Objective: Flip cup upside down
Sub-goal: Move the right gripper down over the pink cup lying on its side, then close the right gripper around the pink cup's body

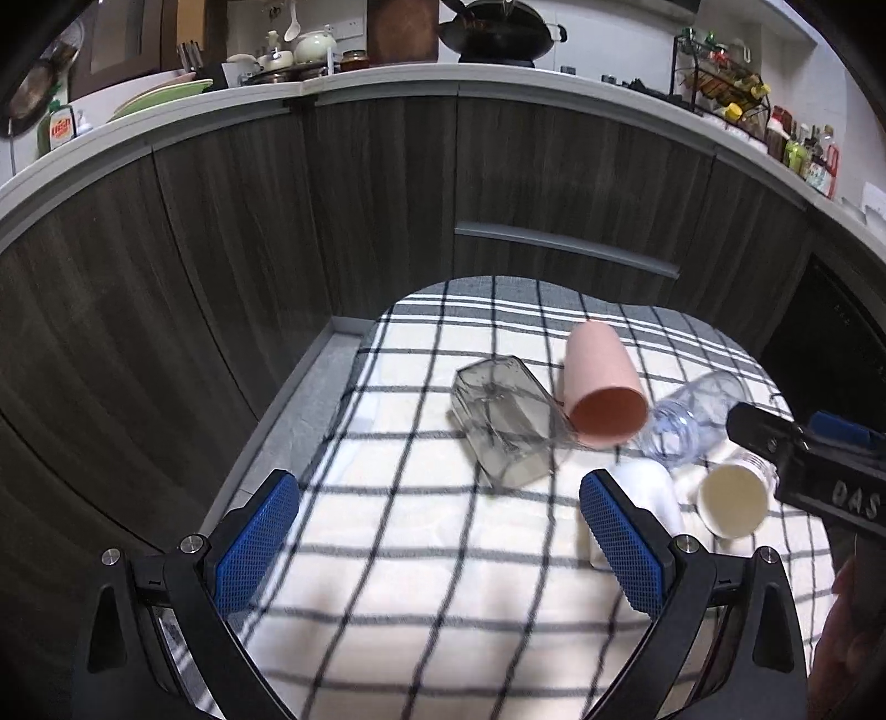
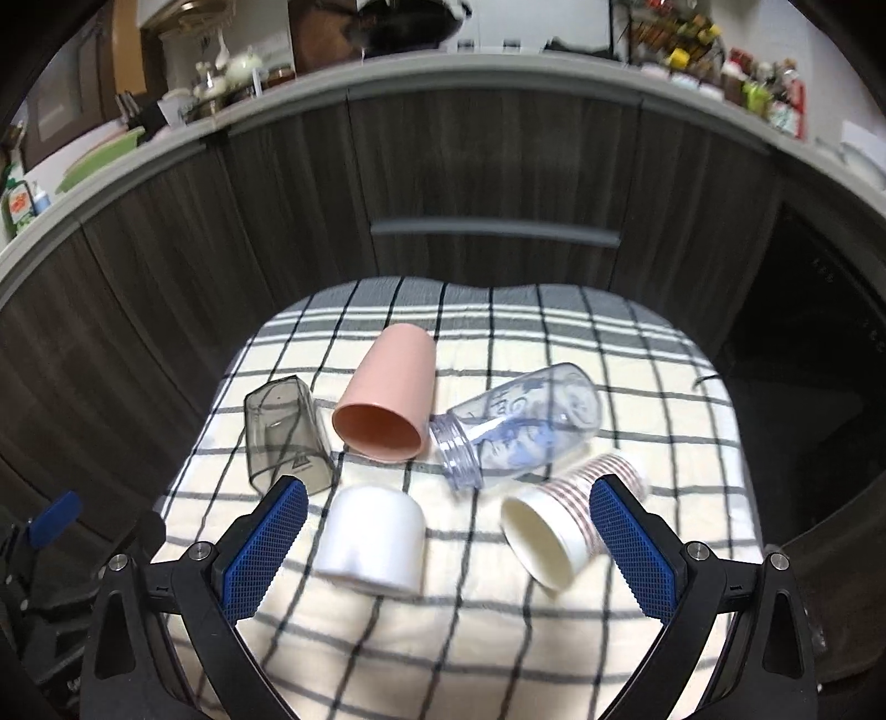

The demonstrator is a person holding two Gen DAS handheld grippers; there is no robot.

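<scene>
Several cups lie on a checked cloth [image 2: 443, 626]. A white cup [image 2: 374, 534] stands upside down. A pink cup [image 2: 387, 404] lies on its side, mouth toward me. A smoky square glass [image 2: 285, 440] and a clear jar [image 2: 520, 426] lie on their sides. A striped paper cup [image 2: 565, 520] lies on its side. My right gripper [image 2: 448, 545] is open above the white cup and paper cup. My left gripper [image 1: 437, 540] is open and empty, near the smoky glass [image 1: 501, 421] and the pink cup [image 1: 603, 396].
Dark wood cabinets [image 1: 387, 210] with a grey handle [image 1: 565, 249] stand behind the table. A counter above holds dishes, a wok [image 1: 498, 33] and a bottle rack [image 1: 720, 83]. The right gripper's body [image 1: 814, 459] shows at the right of the left wrist view.
</scene>
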